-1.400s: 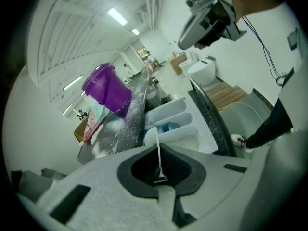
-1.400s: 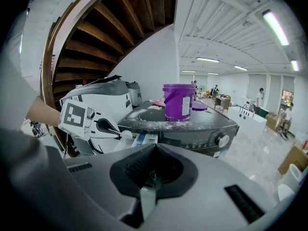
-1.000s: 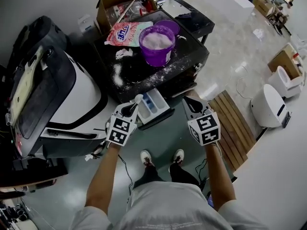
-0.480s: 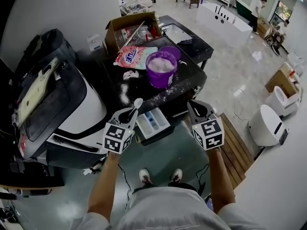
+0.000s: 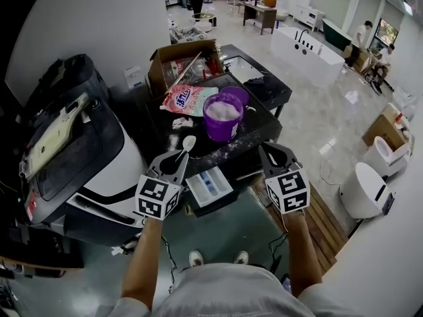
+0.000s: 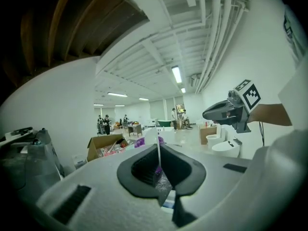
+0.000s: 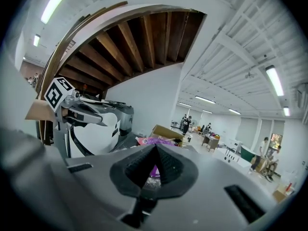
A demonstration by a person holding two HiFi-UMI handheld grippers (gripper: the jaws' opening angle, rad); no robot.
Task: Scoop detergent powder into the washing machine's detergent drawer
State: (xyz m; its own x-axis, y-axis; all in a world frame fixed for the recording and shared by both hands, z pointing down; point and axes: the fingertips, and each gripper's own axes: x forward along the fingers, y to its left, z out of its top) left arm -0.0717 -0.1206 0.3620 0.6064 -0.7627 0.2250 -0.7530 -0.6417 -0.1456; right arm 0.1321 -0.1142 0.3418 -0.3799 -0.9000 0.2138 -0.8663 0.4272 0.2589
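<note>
Beside the open drawer [image 5: 208, 185], my left gripper [image 5: 177, 158] pinched a thin white spoon [image 5: 188, 142]; my right gripper [image 5: 269, 153] was closed and empty. At the drawer's twelve o'clock stood the purple powder tub [image 5: 223, 120]. Gripped so narrowly, the spoon could twist and spill.

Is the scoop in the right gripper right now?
No, the white scoop sticks out from the shut jaws of the left gripper, while the right gripper is shut on nothing.

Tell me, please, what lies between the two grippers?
The detergent drawer, in the head view, between the left gripper, holding a spoon, and the right gripper.
</note>
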